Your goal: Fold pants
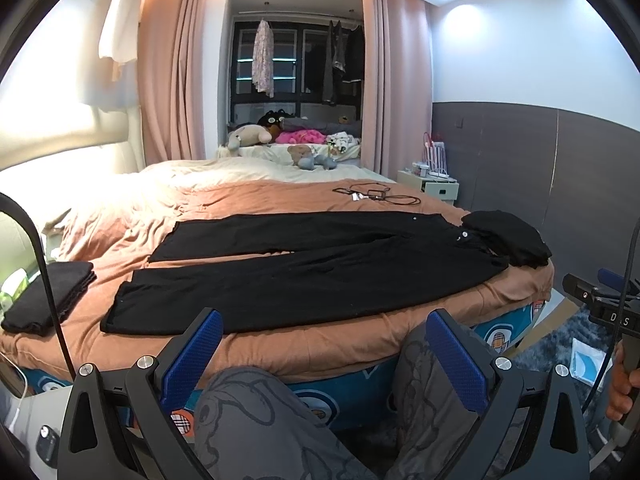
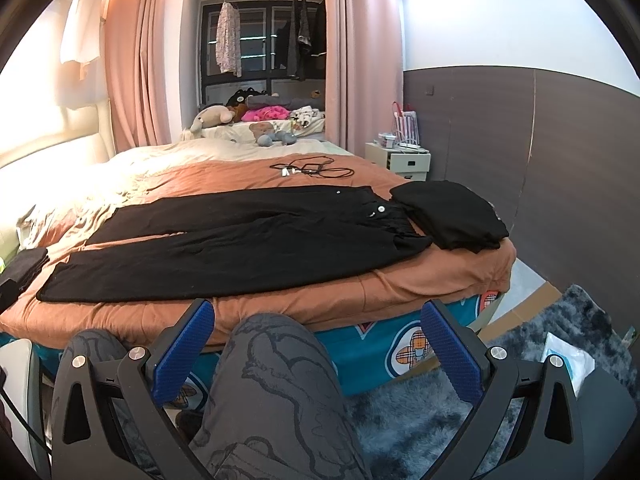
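Black pants (image 1: 320,268) lie flat and spread lengthwise across the orange bed cover (image 1: 280,196), waist to the right, legs to the left; they also show in the right wrist view (image 2: 240,244). My left gripper (image 1: 324,320) is open and empty, held back from the bed's near edge, above the person's knees. My right gripper (image 2: 318,312) is open and empty, also short of the bed edge. The right gripper's body shows at the right edge of the left wrist view (image 1: 600,304).
A folded black garment (image 1: 504,240) lies by the pants' waist at the bed's right corner. Another folded dark pile (image 1: 52,296) sits at the left. Cables (image 1: 376,194) lie farther back. Plush toys (image 1: 280,140) are by the window. A shaggy rug (image 2: 540,344) covers the floor at right.
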